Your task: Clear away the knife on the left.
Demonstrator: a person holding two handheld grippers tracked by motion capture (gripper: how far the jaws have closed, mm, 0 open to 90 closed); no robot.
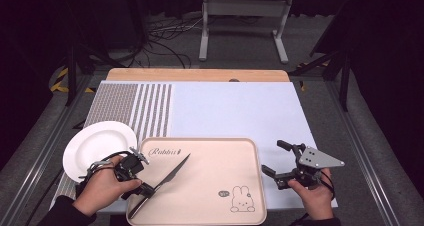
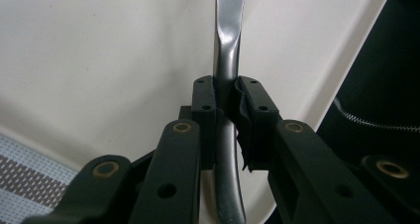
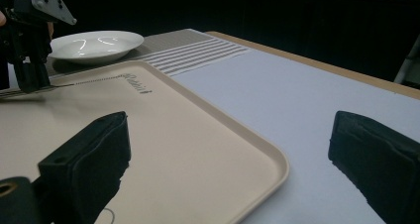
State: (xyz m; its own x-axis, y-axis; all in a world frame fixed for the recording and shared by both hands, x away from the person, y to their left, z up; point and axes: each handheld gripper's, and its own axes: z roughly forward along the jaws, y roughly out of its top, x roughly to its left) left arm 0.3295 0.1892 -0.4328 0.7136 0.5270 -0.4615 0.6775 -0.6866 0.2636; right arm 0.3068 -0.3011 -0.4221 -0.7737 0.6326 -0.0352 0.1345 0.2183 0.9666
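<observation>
One tray (image 1: 210,186), one plate (image 1: 95,145) and one knife (image 1: 167,178) lie on the desk (image 1: 240,106), which carries a pale mat with a striped panel (image 1: 135,111) at its left. The beige tray reads "Rabbit" in script near its far left corner and has a rabbit drawing (image 1: 240,198) near its right front corner. The white plate sits just left of the tray. The left claw (image 1: 145,188) is clenched on the knife's handle over the tray's left part, the blade pointing away toward the tray's middle; in the left gripper view the metal handle (image 2: 227,85) is pinched between both jaws. The right claw (image 1: 274,158) is spread wide and grips nothing, just beside the tray's right rim. Two hands hold the tools. Beyond the desk, cables (image 1: 160,41) and a white frame (image 1: 245,21) stand on the floor.
</observation>
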